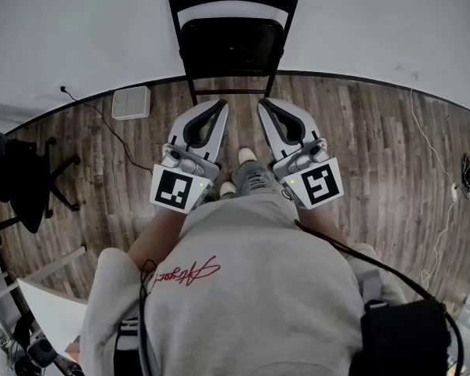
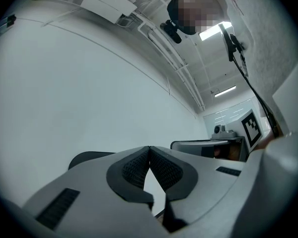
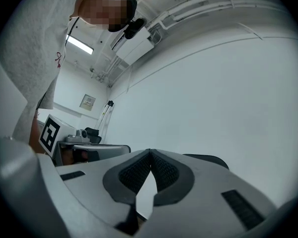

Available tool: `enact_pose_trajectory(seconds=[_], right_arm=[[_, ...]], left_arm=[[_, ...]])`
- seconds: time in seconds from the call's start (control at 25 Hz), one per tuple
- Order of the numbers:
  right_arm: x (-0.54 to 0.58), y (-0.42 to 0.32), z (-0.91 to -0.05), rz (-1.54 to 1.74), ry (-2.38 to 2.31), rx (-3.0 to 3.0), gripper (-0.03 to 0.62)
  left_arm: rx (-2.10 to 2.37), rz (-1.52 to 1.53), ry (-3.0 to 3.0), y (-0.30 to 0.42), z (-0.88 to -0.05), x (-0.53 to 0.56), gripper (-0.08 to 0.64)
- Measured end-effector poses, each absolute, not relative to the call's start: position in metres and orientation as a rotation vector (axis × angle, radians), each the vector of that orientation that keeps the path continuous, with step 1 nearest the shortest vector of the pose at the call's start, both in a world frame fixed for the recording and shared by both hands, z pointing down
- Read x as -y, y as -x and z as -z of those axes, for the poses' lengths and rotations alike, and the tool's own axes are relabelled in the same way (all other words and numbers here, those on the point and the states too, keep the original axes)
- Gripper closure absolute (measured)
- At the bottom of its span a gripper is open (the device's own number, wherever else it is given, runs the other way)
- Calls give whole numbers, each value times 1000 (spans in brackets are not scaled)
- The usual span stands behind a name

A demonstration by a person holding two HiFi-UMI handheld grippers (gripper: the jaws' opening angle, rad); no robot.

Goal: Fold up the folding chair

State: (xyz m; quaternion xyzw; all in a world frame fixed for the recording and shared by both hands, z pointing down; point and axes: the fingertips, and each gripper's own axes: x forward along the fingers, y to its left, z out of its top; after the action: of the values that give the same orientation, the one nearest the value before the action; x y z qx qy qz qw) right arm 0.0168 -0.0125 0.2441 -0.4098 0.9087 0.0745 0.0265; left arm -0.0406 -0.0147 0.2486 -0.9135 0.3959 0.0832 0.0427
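Head view: black folding chair (image 1: 233,45) stands unfolded at the far centre of the room, its back to the white wall (image 1: 392,22). It has a dark tube frame and a rounded top. The backrest has an open slot through which the wall shows. The dark seat is down and level, and the front legs rest on the wood floor (image 1: 376,155).

Left gripper (image 1: 222,103): jaws pressed together, nothing between them, tip pointing toward the chair's left front leg. Right gripper (image 1: 263,103): jaws likewise pressed together and empty, tip pointing toward the right front leg. Both tips are near the chair; no contact visible.

Left gripper view: left gripper pads (image 2: 161,167) meet at the tip, and a dark rounded part of the chair (image 2: 89,157) shows beyond the jaw at left.
Right gripper view: right gripper pads (image 3: 139,171) meet the same way, and the chair's edge (image 3: 208,158) shows at right.

Also on the floor: a white box (image 1: 131,102) by the wall, left of the chair, and a black office chair (image 1: 19,182) at far left.
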Motion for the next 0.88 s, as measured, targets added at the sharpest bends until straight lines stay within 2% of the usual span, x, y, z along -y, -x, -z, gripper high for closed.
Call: enact_pose_trajectory(seconds=[0.88], right_arm=[[17, -21, -236, -242, 1271, -2791, 575]], left_arm=[[-1235, -282, 2782, 43, -244, 21, 543]])
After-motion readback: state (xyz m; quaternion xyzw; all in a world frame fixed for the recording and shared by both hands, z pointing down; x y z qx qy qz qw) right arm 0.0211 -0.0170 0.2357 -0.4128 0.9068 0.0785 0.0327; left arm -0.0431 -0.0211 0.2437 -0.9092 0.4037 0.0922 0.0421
